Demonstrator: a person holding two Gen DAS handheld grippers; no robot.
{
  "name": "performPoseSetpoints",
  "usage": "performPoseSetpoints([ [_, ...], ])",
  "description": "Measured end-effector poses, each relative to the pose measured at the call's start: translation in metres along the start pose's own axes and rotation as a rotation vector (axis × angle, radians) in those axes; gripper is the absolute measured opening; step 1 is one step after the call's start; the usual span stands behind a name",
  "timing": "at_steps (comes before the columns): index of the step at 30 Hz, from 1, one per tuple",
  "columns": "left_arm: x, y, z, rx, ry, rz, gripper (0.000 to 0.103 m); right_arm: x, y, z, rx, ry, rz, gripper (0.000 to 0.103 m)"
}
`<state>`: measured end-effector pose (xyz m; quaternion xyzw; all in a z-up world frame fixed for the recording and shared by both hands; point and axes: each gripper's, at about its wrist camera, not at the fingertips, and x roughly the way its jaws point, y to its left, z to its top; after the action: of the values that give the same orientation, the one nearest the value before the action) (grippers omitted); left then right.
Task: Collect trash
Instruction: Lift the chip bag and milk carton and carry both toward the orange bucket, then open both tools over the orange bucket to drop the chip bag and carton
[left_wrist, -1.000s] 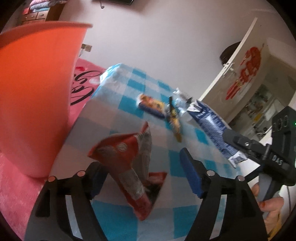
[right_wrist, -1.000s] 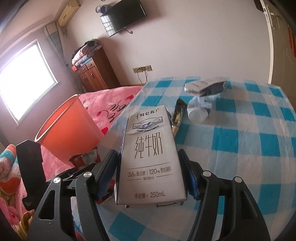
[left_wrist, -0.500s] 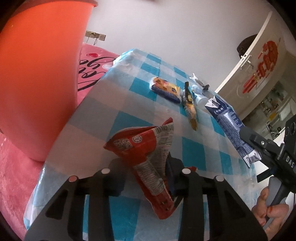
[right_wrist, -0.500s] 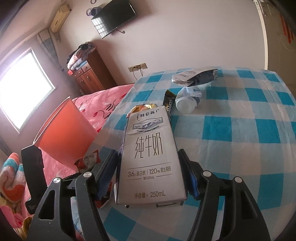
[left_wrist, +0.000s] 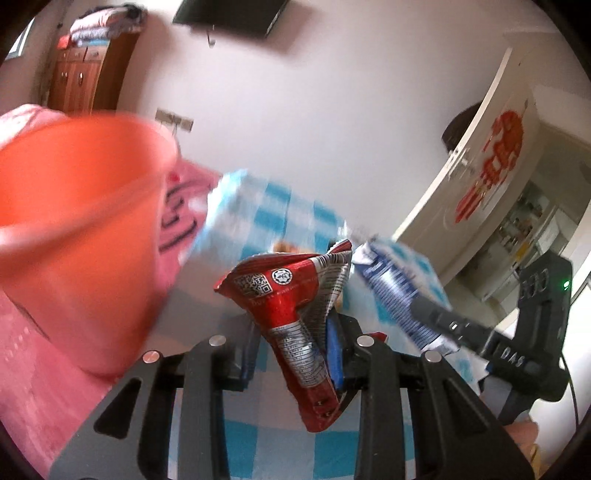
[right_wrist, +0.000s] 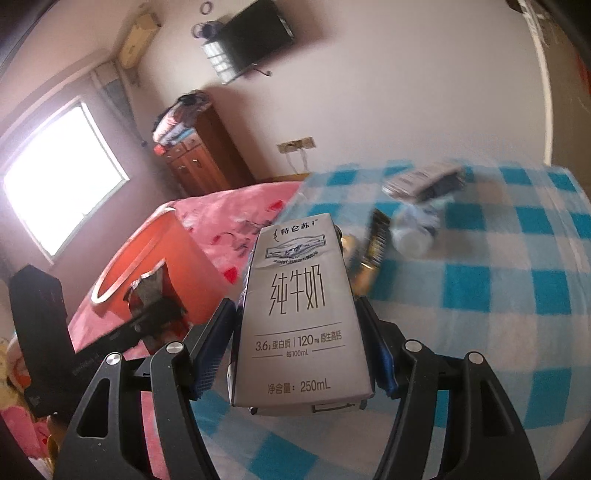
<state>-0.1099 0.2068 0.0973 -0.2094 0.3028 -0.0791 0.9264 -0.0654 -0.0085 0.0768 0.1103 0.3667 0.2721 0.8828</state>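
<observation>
The left gripper (left_wrist: 291, 354) is closing, its pads pinching a crumpled red snack wrapper (left_wrist: 291, 306) above the blue-checked tablecloth (right_wrist: 480, 288), beside the orange bin (left_wrist: 74, 236); the right gripper (right_wrist: 299, 350) clamps a grey milk carton (right_wrist: 299, 314) — behind it on the cloth lie a gold-and-black wrapper (right_wrist: 375, 242), a toppled plastic bottle (right_wrist: 415, 230) and a dark packet (right_wrist: 424, 181); nothing lies between carton and bin.

Left gripper (left_wrist: 291, 354) is angled down a bit with its jaws closing, and they're pinched tight on a crumpled red wrapper (left_wrist: 291, 314) that's up off the table. Right gripper (right_wrist: 299, 350) tilts down too, jaws set wide, pads clamped flat on both sides of a milk carton (right_wrist: 299, 317).
</observation>
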Motion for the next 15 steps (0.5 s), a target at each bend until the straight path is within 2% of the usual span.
performPoseSetpoints([
  [6,-0.052,0.015,0.041,-0.007,-0.142,0.041,0.032,0.007,0.052,0.032,-0.068,-0.011,0.115,0.067],
  [10,-0.079,0.036,0.062,-0.021,-0.219,0.111,0.032,0.02,0.093,0.054,-0.125,-0.01,0.181,0.067],
  [15,-0.093,0.067,0.078,-0.062,-0.269,0.203,0.032,0.043,0.143,0.073,-0.199,0.008,0.25,0.067],
])
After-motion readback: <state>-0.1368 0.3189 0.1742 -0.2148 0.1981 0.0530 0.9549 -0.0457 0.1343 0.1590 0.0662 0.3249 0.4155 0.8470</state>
